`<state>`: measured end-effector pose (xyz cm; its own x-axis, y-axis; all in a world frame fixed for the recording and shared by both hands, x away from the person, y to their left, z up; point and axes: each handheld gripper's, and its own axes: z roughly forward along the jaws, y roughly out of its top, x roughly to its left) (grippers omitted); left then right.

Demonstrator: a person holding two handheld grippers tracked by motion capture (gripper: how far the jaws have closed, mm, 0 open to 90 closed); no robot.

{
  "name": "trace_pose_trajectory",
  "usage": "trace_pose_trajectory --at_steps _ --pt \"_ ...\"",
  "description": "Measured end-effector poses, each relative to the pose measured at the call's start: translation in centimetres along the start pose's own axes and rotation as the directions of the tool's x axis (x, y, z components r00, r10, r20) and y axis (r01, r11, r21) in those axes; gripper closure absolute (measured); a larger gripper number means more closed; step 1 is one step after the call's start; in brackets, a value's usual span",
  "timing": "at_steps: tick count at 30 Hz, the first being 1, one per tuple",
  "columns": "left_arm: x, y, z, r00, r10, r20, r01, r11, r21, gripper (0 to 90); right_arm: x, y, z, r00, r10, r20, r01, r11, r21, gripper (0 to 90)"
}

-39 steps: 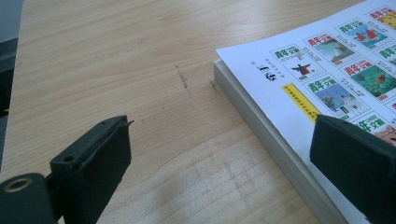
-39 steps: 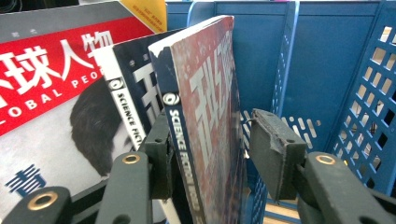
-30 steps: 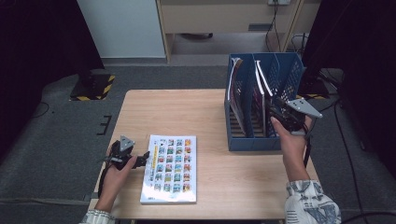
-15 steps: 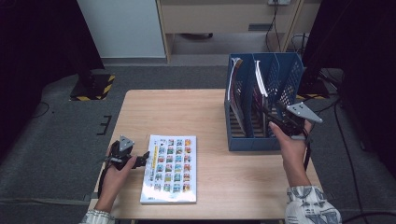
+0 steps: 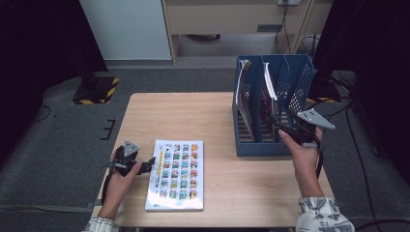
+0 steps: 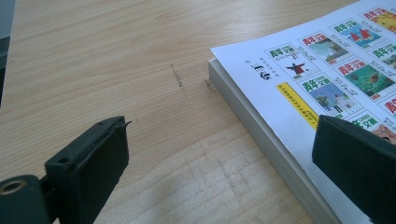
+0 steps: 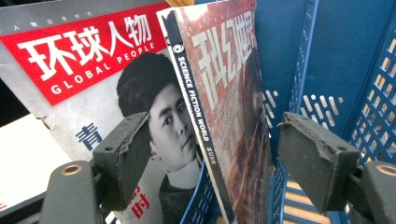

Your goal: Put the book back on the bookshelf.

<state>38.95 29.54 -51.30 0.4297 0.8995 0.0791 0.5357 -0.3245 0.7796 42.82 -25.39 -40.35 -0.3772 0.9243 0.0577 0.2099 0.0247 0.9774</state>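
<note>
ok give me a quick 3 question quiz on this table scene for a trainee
1. True or false: the book lies flat on the table, with the left gripper at its left edge.
2. The magazine between the jaws of the right gripper reads: A) Science Fiction World B) Global People C) no title
3. Fill in: the magazines stand in a ___ file rack.

Key:
1. True; the left gripper's jaws stand open astride the book's edge.
2. A. The Science Fiction World magazine sits between jaws that have just been opening and do not press it; the Global People magazine stands behind it.
3. blue
</note>
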Motion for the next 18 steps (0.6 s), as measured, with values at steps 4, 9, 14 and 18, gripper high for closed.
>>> trace_pose_trajectory --at_steps 4,9,14,18 --pt "-0.04 -0.02 0.06 1.0000 0.000 0.003 0.000 1.0000 0.002 3.6 0.10 -0.14 -0.13 0.9997 -0.003 -0.024 0.003 1.000 0.006 25.4" --pt "-0.12 0.01 0.10 1.0000 0.000 0.007 0.000 1.0000 -0.001 3.6 0.34 -0.28 -0.30 0.9990 -0.010 -0.043 0.011 1.000 0.002 26.1" --pt "-0.21 0.05 0.13 0.9999 0.005 0.010 -0.005 1.0000 0.001 3.6 0.53 -0.47 -0.63 0.9985 -0.036 -0.042 0.036 0.999 -0.005 29.0" --pt "-0.29 0.09 0.08 0.9999 0.004 0.012 -0.004 1.0000 -0.002 3.6 0.56 -0.62 -0.80 0.9987 -0.029 -0.042 0.029 1.000 -0.009 29.1"
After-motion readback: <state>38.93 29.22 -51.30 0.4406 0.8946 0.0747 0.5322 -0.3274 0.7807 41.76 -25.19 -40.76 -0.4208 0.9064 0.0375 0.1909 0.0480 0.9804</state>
